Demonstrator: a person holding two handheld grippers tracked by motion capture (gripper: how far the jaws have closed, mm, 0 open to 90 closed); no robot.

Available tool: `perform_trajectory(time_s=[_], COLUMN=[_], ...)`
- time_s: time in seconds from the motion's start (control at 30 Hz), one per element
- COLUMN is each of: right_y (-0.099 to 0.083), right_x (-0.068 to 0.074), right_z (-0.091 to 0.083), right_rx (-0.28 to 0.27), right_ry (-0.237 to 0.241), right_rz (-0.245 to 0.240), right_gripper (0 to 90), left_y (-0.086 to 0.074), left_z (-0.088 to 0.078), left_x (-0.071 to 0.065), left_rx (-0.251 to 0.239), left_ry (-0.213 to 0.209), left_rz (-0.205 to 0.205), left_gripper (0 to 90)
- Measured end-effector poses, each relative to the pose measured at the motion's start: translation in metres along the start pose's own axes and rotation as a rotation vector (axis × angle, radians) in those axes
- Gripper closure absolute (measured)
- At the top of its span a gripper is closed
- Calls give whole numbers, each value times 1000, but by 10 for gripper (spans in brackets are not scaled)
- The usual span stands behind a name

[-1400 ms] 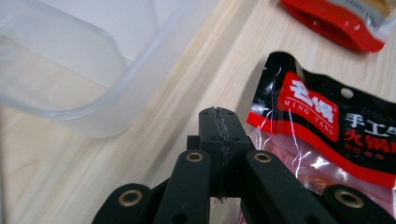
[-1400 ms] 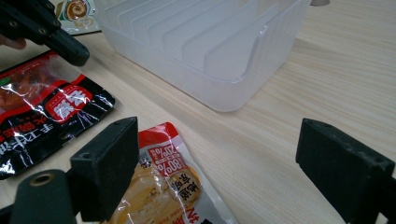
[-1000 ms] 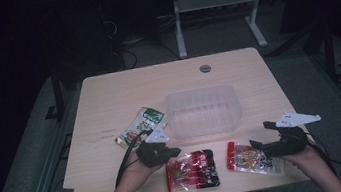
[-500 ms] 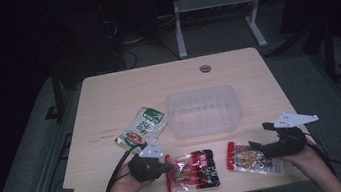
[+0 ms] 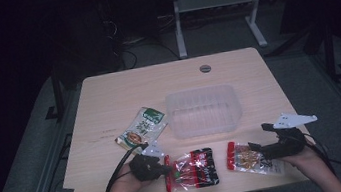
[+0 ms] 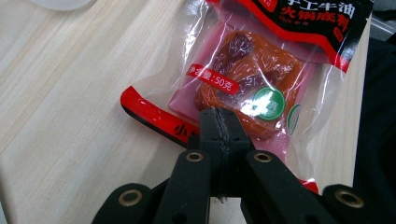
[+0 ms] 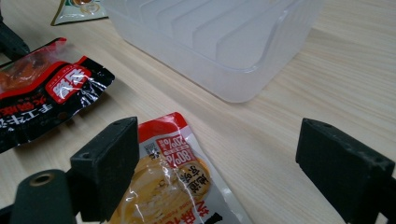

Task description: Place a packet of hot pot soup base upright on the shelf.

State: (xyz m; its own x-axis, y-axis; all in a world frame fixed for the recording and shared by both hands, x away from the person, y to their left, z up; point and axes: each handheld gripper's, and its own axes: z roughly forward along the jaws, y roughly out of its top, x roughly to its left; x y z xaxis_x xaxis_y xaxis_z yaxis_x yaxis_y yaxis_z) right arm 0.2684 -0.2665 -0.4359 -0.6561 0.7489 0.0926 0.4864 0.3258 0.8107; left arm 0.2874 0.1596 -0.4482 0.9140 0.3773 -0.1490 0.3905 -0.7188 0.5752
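Note:
A red and black sauce packet [image 5: 194, 169] lies flat near the table's front edge. My left gripper [image 5: 167, 167] is shut, and its closed tips [image 6: 218, 123] lie over that packet's [image 6: 252, 70] red left edge. To the right lies an orange packet with a red top [image 5: 250, 158]. My right gripper [image 5: 259, 136] stands open just above its far end. In the right gripper view [image 7: 224, 158] one jaw sits over the orange packet's [image 7: 173, 186] edge and the other over bare wood.
A clear plastic container [image 5: 200, 90] stands mid-table behind both packets, close ahead in the right gripper view [image 7: 224, 60]. A green and white packet [image 5: 142, 127] lies to its left. A round cable hole [image 5: 205, 68] is near the table's far edge.
My left gripper has moved toward the front edge and a little lower, to the red and black packet's left edge. The packets and the right gripper have stayed in place.

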Motion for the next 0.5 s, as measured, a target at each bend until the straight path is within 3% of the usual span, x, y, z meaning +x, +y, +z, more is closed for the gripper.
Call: perform_trajectory(time_s=[0.23, 0.5], right_y=[2, 10], right_x=[4, 22], right_z=[1, 9], right_rx=[9, 35], right_ry=[30, 135], right_rz=[-6, -5], right_gripper=[129, 129], left_y=[-1, -3], left_z=[1, 3], left_x=[2, 4], left_rx=[8, 18], left_ry=[-3, -2], left_rz=[-14, -35], left_gripper=[897, 897])
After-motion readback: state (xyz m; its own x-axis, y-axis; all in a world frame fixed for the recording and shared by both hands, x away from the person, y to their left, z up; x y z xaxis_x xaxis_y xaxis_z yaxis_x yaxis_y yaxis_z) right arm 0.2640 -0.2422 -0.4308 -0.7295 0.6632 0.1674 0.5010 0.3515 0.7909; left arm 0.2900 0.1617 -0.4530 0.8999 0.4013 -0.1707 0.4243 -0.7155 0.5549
